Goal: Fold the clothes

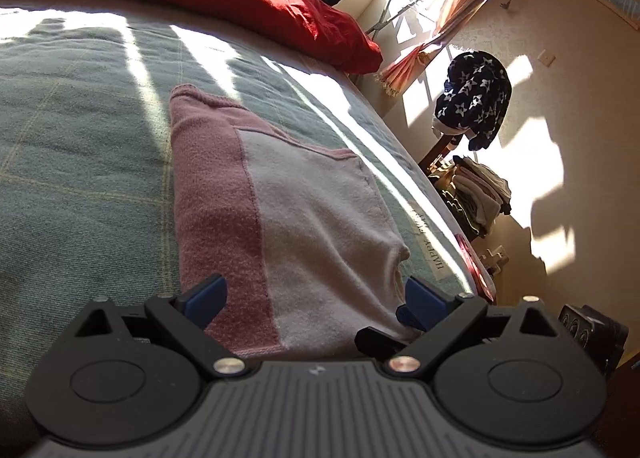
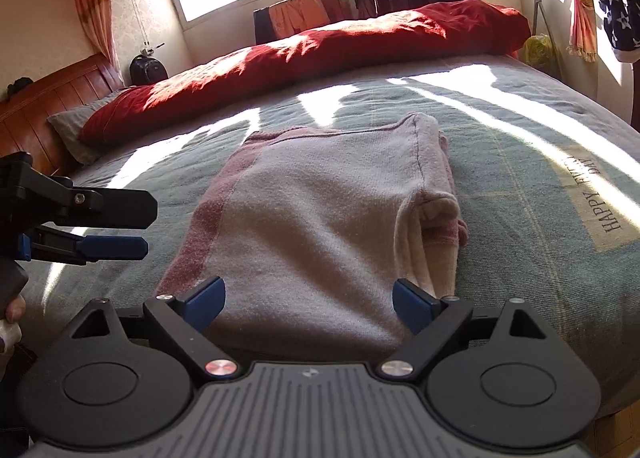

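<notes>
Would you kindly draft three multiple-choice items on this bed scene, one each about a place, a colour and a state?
1. Where does the folded garment lie?
A. On the grey-green bedspread
B. On the floor
C. On the drying rack

2. What colour is the duvet bunched along the far side of the bed?
A. Blue
B. Red
C. Yellow

3. How does the right claw stand?
A. Shut on the garment
B. Shut on nothing
C. Open, fingers apart above the garment's near edge

Answers: 1 A, the garment rests flat on the bedspread in both views. 2 B, the duvet is plainly red in the sunlight. 3 C, the blue fingertips stand wide apart and no cloth is pinched between them.
</notes>
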Available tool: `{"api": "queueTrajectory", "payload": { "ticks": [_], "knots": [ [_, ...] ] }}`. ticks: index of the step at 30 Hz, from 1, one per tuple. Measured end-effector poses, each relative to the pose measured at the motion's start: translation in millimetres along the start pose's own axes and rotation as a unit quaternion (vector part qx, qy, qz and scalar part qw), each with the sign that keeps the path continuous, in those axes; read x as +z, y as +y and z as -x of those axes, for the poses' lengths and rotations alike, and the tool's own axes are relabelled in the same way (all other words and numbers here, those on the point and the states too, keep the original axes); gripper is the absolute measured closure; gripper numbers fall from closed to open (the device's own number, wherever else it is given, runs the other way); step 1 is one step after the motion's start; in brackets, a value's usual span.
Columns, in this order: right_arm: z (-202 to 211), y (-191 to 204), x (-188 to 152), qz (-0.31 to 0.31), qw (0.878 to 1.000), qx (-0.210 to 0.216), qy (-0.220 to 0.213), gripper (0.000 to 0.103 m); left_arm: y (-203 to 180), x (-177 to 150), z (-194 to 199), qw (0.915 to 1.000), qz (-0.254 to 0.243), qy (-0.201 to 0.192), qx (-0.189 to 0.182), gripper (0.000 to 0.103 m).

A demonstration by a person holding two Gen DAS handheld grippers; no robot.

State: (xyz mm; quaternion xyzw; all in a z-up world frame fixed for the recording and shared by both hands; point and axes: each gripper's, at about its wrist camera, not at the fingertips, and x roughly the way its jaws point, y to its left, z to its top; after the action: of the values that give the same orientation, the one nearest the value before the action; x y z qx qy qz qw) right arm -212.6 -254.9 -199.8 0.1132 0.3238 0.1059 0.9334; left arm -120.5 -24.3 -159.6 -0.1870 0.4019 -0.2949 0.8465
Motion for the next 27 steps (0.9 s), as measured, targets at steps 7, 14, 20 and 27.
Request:
{"api": "queueTrajectory", "payload": {
  "ticks": [7,14,20,27],
  "knots": [
    [4.7,-0.9,-4.0,0.004,1.0,0.003,0.002,0.009,8.5,-16.4,-27.2,0.9986,0.02,0.048,-0.006,0.007],
    [12.0,-2.8,9.8,0.005,1.0,0.013,-0.022,0.006,6.3,8.1,-5.0,0.9999,0.011,0.012,0.002,0.007],
    [3.6,-7.5,39.7,0.024,0.999,0.003,-0.044,0.004,4.5,42.8,-11.0,0.9999,0.006,-0.008,-0.006,0.007],
    [-33.3,-19.7,74.0,0.013,0.999,0.019,-0.049,0.002,5.4,68.4,-34.6,0.9996,0.004,-0.017,-0.024,0.006]
  ]
}}
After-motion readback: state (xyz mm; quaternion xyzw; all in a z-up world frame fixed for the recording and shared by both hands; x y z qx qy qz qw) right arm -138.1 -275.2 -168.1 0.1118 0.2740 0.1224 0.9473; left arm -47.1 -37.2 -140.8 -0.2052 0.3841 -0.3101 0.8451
